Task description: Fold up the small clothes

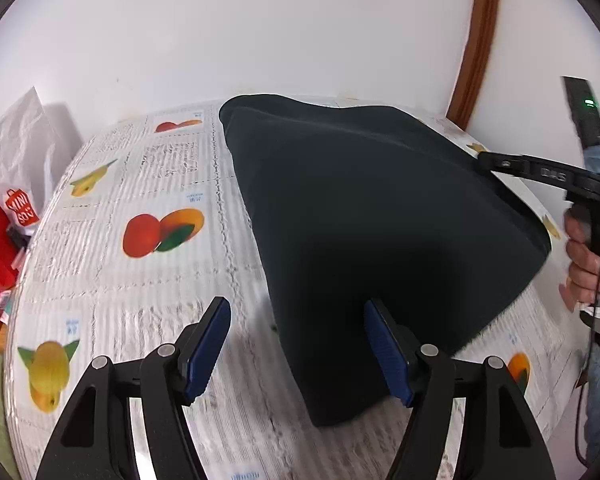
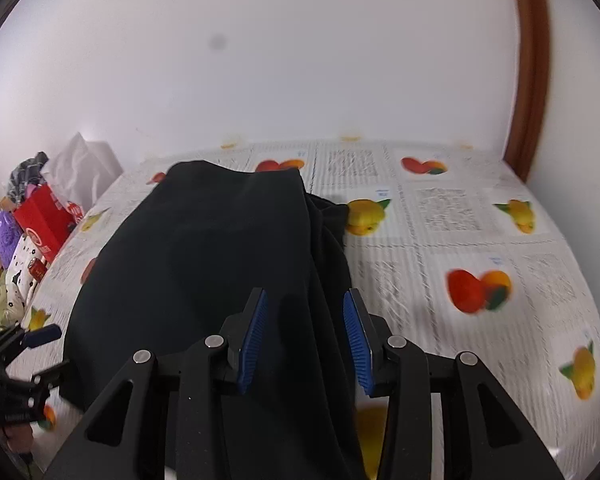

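A dark navy garment [image 1: 380, 216] lies folded on the fruit-print tablecloth [image 1: 140, 184]. My left gripper [image 1: 298, 354] is open, its right pad over the garment's near left edge, its left pad over bare cloth. In the right wrist view the garment [image 2: 204, 264] runs from far to near, with a bunched fold along its right side. My right gripper [image 2: 305, 340] is open and straddles that right edge. The right gripper also shows at the right in the left wrist view [image 1: 496, 162], at the garment's far right edge. The left gripper [image 2: 40, 354] shows at the lower left of the right wrist view.
A red box [image 2: 46, 220] and a white bag [image 2: 80, 168] stand at the table's left edge, with a pile of clothes [image 2: 8, 264] beside them. A white wall runs behind the table. A brown wooden frame [image 2: 528, 80] stands at the far right corner.
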Demonstrator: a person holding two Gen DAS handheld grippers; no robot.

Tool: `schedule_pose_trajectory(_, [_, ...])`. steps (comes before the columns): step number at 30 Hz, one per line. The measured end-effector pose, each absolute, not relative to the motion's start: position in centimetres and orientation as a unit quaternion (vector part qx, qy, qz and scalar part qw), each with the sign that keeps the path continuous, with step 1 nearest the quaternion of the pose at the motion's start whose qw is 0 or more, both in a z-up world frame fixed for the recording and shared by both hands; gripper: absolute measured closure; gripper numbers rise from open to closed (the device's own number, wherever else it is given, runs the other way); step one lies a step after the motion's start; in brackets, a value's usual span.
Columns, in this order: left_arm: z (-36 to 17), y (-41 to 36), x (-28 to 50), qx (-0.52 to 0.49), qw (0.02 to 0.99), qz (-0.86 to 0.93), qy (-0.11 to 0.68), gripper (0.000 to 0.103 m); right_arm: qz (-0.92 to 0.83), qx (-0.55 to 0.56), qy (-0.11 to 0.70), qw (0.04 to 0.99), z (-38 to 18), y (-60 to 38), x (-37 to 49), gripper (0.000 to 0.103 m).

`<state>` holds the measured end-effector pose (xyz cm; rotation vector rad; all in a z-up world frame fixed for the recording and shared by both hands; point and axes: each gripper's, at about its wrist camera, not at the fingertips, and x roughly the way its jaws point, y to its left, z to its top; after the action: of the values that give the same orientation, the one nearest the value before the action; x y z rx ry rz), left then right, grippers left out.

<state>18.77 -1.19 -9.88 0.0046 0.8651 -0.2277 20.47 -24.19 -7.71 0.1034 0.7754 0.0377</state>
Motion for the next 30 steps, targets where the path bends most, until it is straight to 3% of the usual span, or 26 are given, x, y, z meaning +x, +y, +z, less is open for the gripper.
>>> schedule_pose_trajectory(3, [-10.0,-1.2,20.4,-0.011,0.897,-0.12,0.426,0.032,0.023,0.072,0.421,0.904,-8.7,-23.9,24.2,0.067])
schedule_pose_trajectory(5, [-10.1,-1.5,21.1,-0.01,0.896,-0.124,0.427,0.03,0.022,0.089,0.439,0.894,-9.8,-24.0,26.4,0.076])
schedule_pose_trajectory(6, [-10.2,-1.6,21.3,-0.01,0.895,-0.125,0.428,0.03,0.021,0.099,0.444,0.89,-10.3,-24.2,27.1,0.096])
schedule_pose_trajectory(10, [-10.5,-1.6,21.7,-0.02,0.892,-0.136,0.43,0.029,0.036,0.154,0.369,0.916,-9.7,-26.7,25.6,0.1])
schedule_pose_trajectory(14, [-10.6,-1.6,21.7,-0.024,0.891,-0.138,0.433,0.029,0.033,0.182,0.393,0.901,-12.1,-27.8,25.1,0.101])
schedule_pose_trajectory(21, [-10.2,-1.6,20.5,-0.021,0.893,-0.12,0.433,0.029,-0.004,0.119,0.4,0.909,-10.4,-26.8,21.6,0.095])
schedule_pose_trajectory(23, [-10.4,-1.6,20.1,-0.021,0.892,-0.118,0.436,0.029,0.005,0.101,0.403,0.91,-10.2,-26.2,19.8,0.089])
schedule_pose_trajectory(25, [-10.6,-1.6,19.3,-0.017,0.891,-0.119,0.438,0.029,0.009,0.091,0.402,0.911,-10.3,-26.0,17.9,0.072])
schedule_pose_trajectory(30, [-11.4,-1.5,17.1,-0.008,0.885,-0.121,0.449,0.029,0.012,0.099,0.397,0.912,-10.9,-26.9,13.0,0.068])
